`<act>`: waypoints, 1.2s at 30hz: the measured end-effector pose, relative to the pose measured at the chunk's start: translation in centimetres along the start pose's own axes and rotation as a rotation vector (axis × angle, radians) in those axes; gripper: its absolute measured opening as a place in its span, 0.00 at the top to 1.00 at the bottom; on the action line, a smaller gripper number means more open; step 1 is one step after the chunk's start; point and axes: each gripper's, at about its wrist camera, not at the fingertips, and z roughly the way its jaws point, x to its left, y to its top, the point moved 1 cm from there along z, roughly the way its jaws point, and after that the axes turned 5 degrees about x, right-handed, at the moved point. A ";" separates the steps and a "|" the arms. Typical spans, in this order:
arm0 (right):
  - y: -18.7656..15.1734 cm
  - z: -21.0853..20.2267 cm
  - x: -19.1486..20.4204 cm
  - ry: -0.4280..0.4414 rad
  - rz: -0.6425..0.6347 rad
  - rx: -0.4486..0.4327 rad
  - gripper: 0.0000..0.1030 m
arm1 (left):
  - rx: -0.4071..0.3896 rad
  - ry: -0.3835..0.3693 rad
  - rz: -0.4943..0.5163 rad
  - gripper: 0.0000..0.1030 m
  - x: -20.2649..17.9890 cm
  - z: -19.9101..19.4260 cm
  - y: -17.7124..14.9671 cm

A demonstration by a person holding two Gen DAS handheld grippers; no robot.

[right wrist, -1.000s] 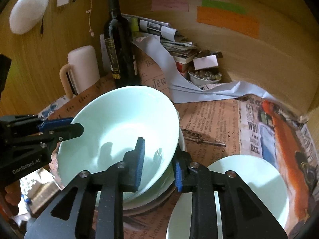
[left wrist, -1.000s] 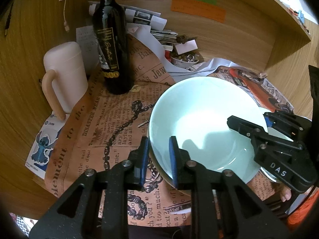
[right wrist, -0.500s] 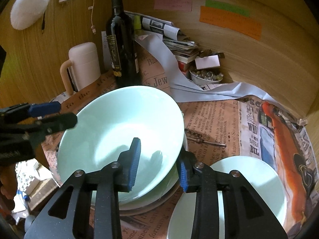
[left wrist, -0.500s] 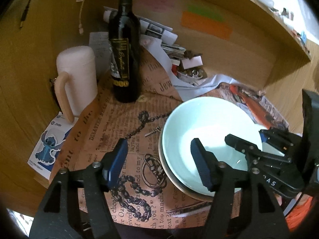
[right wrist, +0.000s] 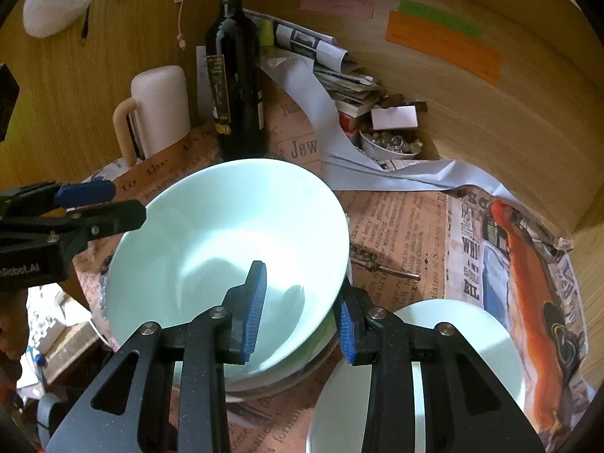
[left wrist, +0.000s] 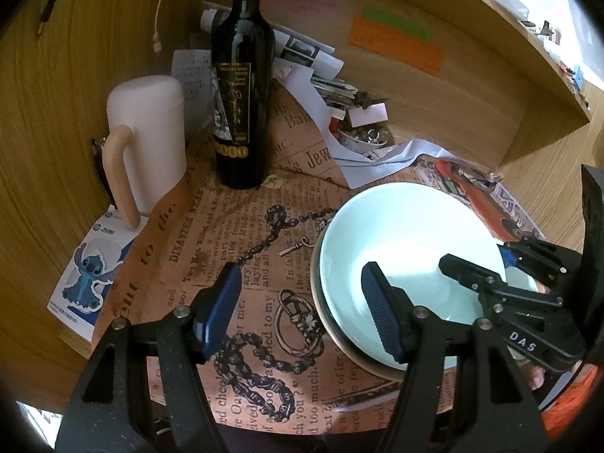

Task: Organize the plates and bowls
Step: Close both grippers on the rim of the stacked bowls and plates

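Left claw (left wrist: 302, 309): was held wide apart, nothing pressed between its pads; one pad was seen over the bowl, the other over the printed paper.
Right claw (right wrist: 302, 311): was set narrow astride the bowl's near rim, one pad inside, one outside; whether the pads pressed on the rim could not be told.
Bowl (right wrist: 211, 234): pale green, was stacked on other dishes on the bench (left wrist: 49, 249).
Plate (right wrist: 464, 343): was laid just beside the stack.
Bottle (left wrist: 241, 87): was stood upright behind.
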 end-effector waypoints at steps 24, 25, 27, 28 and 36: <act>-1.6 0.8 -4.0 0.189 0.255 -0.005 0.47 | 0.113 -0.159 -0.063 0.34 -0.2 3.5 -1.7; -1.5 0.9 -3.9 0.188 0.252 0.004 0.51 | 0.114 -0.165 -0.060 0.37 -0.3 3.5 -1.6; -1.4 1.1 -3.9 0.192 0.261 0.009 0.55 | 0.115 -0.172 -0.052 0.43 -0.5 3.5 -1.5; -1.4 1.2 -3.9 0.196 0.262 0.013 0.57 | 0.116 -0.176 -0.048 0.46 -0.6 3.6 -1.4; -1.4 2.0 -3.8 0.205 0.259 0.040 0.60 | 0.107 -0.177 -0.023 0.60 -1.1 3.7 -1.4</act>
